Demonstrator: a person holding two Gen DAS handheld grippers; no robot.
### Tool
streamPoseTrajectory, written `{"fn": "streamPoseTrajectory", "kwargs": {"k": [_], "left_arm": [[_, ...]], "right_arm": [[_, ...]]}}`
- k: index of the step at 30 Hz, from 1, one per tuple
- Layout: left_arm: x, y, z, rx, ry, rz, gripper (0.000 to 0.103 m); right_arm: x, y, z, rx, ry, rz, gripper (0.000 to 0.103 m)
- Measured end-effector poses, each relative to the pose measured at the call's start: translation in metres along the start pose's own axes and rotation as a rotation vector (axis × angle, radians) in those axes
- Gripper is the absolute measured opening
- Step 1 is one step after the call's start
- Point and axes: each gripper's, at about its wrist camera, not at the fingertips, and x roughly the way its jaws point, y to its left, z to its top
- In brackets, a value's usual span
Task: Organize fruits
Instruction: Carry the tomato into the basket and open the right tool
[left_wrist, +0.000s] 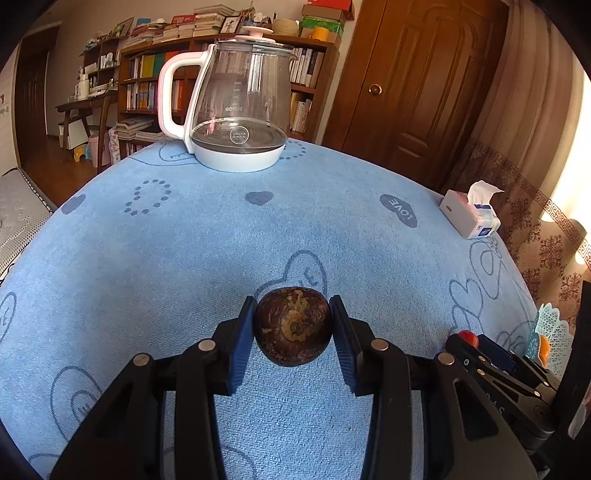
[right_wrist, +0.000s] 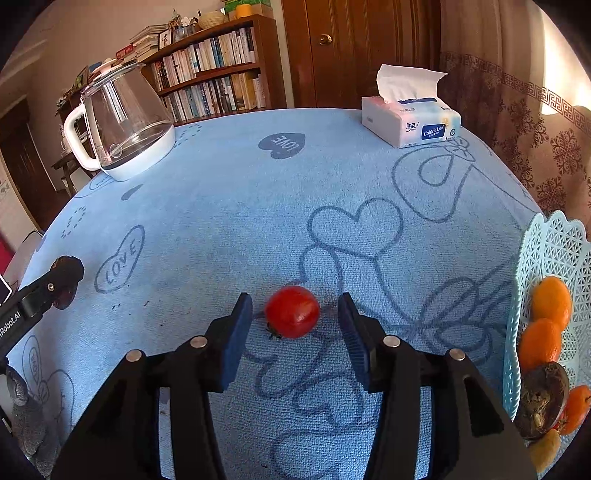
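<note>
Left wrist view: the left gripper is clamped on a dark brown fruit, pads pressing both sides, held just over the blue cloth. Keep that squeeze steady.

Right wrist view: the right gripper has its jaws apart around a tomato sitting on the cloth, gaps on both sides, nothing gripped. I'd center it before closing, gently, since it'll probably roll or squash. The basket with oranges sits at the right edge, the likely drop spot.
</note>
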Motion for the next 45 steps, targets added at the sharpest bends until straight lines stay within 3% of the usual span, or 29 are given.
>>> {"fn": "streamPoseTrajectory", "kwargs": {"k": [1,3,20,45], "left_arm": [[0.000,0.000,0.000,0.002,0.000,-0.001,0.040],[-0.001,-0.001,0.000,0.007,-0.003,0.000,0.040],[-0.010,-0.011,-0.005,0.044,-0.026,-0.028,0.040],[-0.022,-0.036,-0.017,0.122,-0.039,-0.070,0.040]], "right_arm": [[0.003,0.001,0.000,-0.006,0.008,-0.001,0.035],[0.005,0.001,0.000,-0.012,0.011,-0.009,0.030],[-0.059,-0.008,-0.004,0.041,-0.108,0.007,0.029],[-0.142,-0.108,-0.037,0.257,-0.207,-0.111,0.029]]}}
